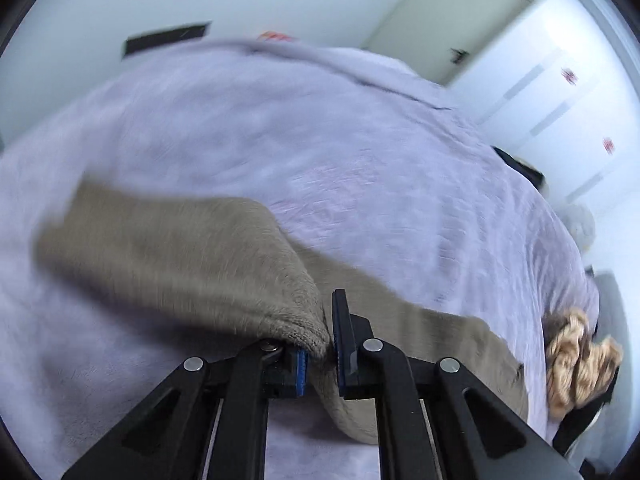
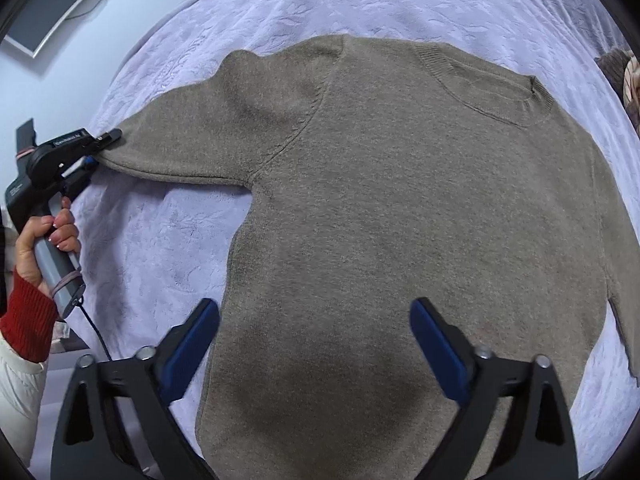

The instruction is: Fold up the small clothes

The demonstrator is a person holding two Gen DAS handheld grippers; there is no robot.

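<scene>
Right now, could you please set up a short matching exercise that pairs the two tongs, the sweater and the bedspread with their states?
Things:
1. left tongs
2. right tongs
3. sweater
4. bedspread

States:
A. pale lilac, under everything
B. open, above the sweater's body
C. shut on the sleeve end
D. grey-brown, spread flat

Pairs: 1-C, 2-B, 3-D, 4-A

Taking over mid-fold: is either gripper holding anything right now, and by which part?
The left gripper pinches the sweater by its sleeve cuff. The right gripper is open above the sweater's body, holding nothing.
</scene>
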